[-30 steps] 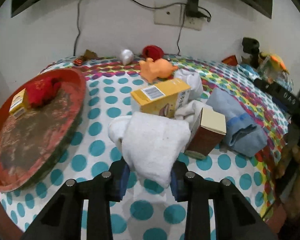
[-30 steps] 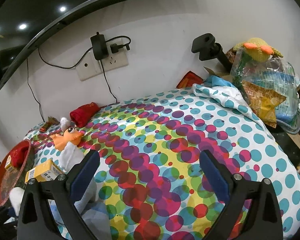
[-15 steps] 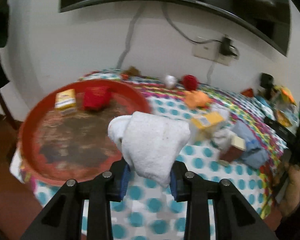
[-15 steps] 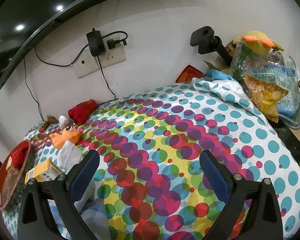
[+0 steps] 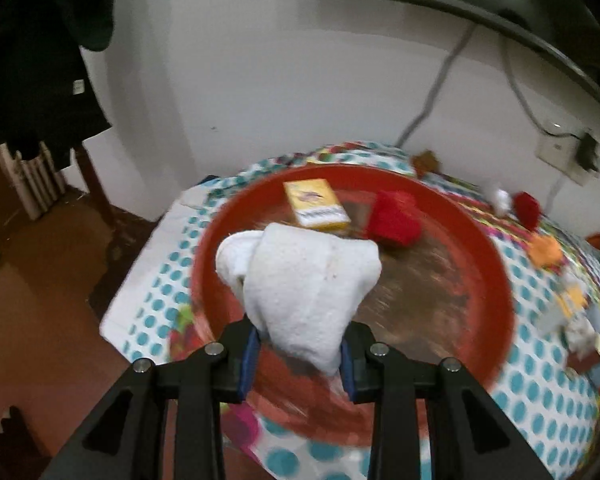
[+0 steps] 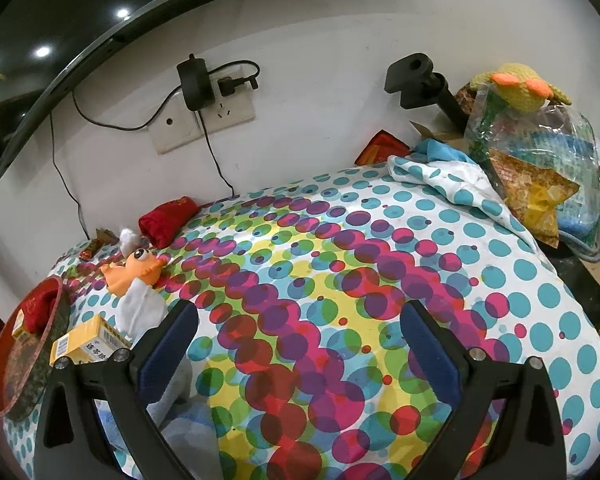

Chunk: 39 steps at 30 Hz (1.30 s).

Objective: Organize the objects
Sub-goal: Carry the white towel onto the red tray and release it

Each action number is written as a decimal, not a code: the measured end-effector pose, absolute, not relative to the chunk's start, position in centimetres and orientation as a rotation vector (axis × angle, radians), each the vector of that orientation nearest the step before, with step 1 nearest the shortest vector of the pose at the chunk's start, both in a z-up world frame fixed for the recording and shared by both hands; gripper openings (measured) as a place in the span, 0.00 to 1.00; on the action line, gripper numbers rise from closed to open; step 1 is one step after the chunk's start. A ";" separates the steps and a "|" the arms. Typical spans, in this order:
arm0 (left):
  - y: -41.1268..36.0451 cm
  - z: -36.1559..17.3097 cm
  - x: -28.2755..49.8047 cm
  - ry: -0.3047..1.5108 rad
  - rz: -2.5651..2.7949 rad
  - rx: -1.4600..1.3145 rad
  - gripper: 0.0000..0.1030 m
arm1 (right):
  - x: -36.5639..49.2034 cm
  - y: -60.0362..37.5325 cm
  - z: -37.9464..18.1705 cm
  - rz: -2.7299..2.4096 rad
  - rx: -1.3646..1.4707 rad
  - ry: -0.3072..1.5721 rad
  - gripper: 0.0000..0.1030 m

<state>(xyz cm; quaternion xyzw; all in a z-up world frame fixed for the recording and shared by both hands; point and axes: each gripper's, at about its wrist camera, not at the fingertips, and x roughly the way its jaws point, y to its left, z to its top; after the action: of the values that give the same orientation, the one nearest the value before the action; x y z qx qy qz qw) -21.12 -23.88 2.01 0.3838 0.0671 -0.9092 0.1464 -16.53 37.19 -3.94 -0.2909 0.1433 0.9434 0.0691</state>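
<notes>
- Two pads of the left gripper (image 5: 298,354) are clamped on a white towel (image 5: 300,276); only its lower tip is pinched, so the bulk bulges up and forward, clear of the surface
- The towel is held above the near part of the red tray (image 5: 496,280), seemingly so that it can be let go straight into it; no contact with the tray floor can be made out through the blur
- One yellow box (image 5: 316,204) and a red pouch (image 5: 396,220) are already lain at the tray's far side, which suggests the tray is being used as the collecting place
- The tray is set at the end of the dotted cloth (image 5: 540,392), beside the things yet to be sorted
- The right gripper (image 6: 300,344) is held wide apart with nothing between its fingers, over bare cloth, apparently kept out of the way
- A second box (image 6: 88,344), an orange toy (image 6: 134,272) and a red bag (image 6: 166,220) are left on the cloth, near the tray, so more sorting is judged to remain
</notes>
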 end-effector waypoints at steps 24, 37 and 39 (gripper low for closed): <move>-27.3 -4.2 -28.8 0.166 -2.378 1.331 0.58 | -16.6 36.2 -3.6 2.852 -0.869 0.333 0.99; -21.5 6.0 -11.2 0.209 -2.924 0.682 0.74 | -15.3 35.6 -4.2 2.869 -0.971 0.358 0.90; -20.2 4.4 -7.9 0.197 -2.968 0.693 0.77 | -12.7 35.1 -4.2 2.911 -0.955 0.410 0.90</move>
<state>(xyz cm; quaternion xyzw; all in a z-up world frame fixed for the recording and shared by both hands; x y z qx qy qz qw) -7.88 -20.17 4.42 0.2266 0.0645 -0.9709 0.0438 -12.73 35.11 -4.21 -0.3087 0.1325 0.9415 0.0252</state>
